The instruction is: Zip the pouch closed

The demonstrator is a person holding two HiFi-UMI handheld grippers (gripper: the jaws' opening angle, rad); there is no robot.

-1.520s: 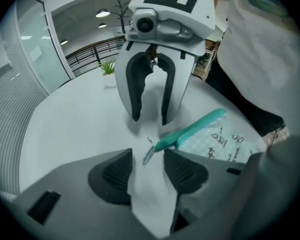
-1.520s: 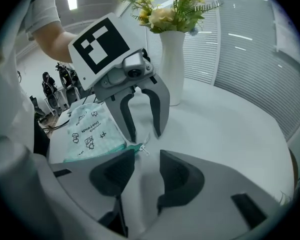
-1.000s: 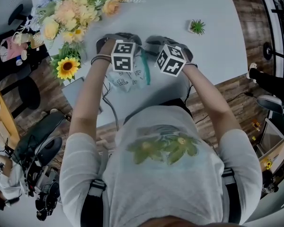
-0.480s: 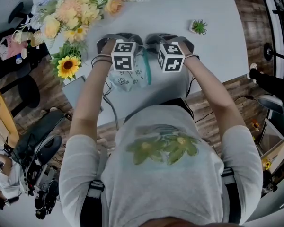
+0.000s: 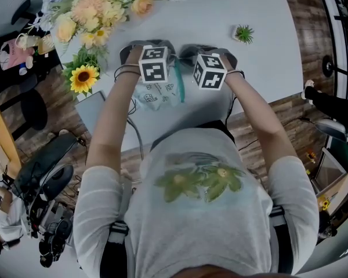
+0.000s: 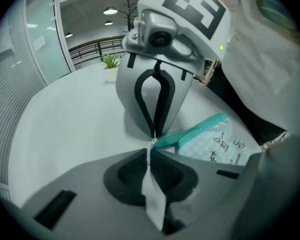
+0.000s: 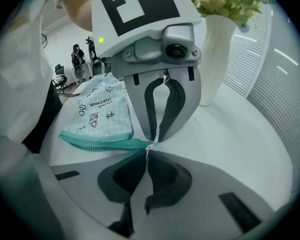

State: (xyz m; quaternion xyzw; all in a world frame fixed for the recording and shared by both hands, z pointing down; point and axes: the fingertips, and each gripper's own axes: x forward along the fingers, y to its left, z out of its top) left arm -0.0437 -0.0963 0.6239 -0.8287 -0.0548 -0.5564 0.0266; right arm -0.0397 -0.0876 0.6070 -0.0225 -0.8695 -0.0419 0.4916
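As left gripper [image 6: 150, 147] and just-closed right gripper [image 7: 148, 151] pinch zipper [image 7: 100, 143] end of pouch [image 7: 102, 109], we fear tip-only hold slipping, pouch dragging.

Table [image 5: 261, 10] seen from above. A pouch [image 5: 159, 94] lies on it near the front edge, directly before the person. Flowers [image 5: 98, 13] stand behind and to the left of the pouch; a small potted plant [image 5: 242, 33] stands behind and to its right, well apart.
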